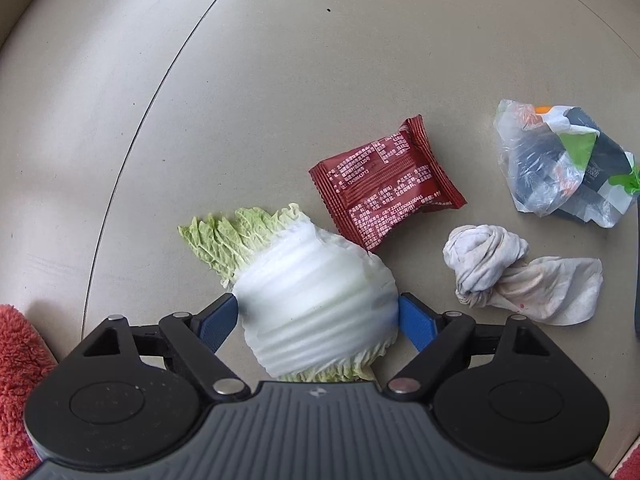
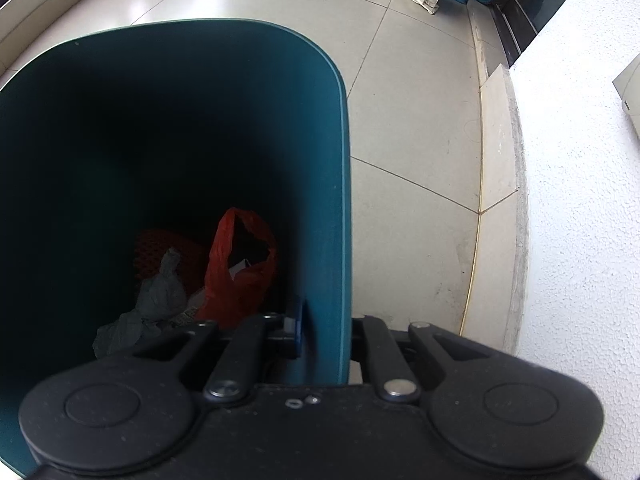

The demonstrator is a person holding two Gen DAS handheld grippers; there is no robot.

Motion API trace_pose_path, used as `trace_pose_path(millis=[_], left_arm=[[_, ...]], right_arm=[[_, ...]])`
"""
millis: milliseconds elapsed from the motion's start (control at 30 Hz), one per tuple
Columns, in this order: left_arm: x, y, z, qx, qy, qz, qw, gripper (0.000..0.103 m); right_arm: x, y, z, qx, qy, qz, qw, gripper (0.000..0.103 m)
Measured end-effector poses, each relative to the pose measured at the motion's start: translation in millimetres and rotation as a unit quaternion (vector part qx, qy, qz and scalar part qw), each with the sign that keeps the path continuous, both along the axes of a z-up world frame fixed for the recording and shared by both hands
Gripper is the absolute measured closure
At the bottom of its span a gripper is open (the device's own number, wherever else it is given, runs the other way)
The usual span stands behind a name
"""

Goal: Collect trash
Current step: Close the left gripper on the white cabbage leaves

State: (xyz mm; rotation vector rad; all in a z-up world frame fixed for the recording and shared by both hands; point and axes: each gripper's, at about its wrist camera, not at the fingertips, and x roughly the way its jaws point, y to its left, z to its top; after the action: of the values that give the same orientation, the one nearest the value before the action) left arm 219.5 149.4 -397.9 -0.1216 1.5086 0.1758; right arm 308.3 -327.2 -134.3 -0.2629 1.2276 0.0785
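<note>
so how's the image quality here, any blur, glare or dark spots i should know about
Left wrist view: the cabbage piece looks smeared by motion blur, while the red wrapper stays sharp; the straight floor seam bows from fisheye distortion. Right wrist view: the teal bin interior is deep in shadow, with only an orange bag readable; soft glare on the tiles at the top.

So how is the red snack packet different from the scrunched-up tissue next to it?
The red snack packet is flat, with straight crimped edges; the crumpled tissue is twisted into a lumpy knot. The packet is dark red with white printing, while the tissue is whitish-grey with faint stains. The packet looks shiny and smooth, and the tissue looks soft and wrinkled. Both lie on the floor, outside the tongs.
</note>
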Motion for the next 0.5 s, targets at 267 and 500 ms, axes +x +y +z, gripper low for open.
trace_pose_path(millis=[267, 500], left_arm=[[-14.9, -0.6, 18.0, -0.002, -0.014, 0.012, 0.9998, 0.03], [-27.7, 4.5, 41.4, 0.005, -0.027, 0.03, 0.9992, 0.039]], right_arm=[[-0.8, 0.2, -2.5, 0.0, -0.001, 0.002, 1.0, 0.093], [-4.4, -5.3, 0.1, 0.009, -0.007, 0.0, 1.0, 0.094]])
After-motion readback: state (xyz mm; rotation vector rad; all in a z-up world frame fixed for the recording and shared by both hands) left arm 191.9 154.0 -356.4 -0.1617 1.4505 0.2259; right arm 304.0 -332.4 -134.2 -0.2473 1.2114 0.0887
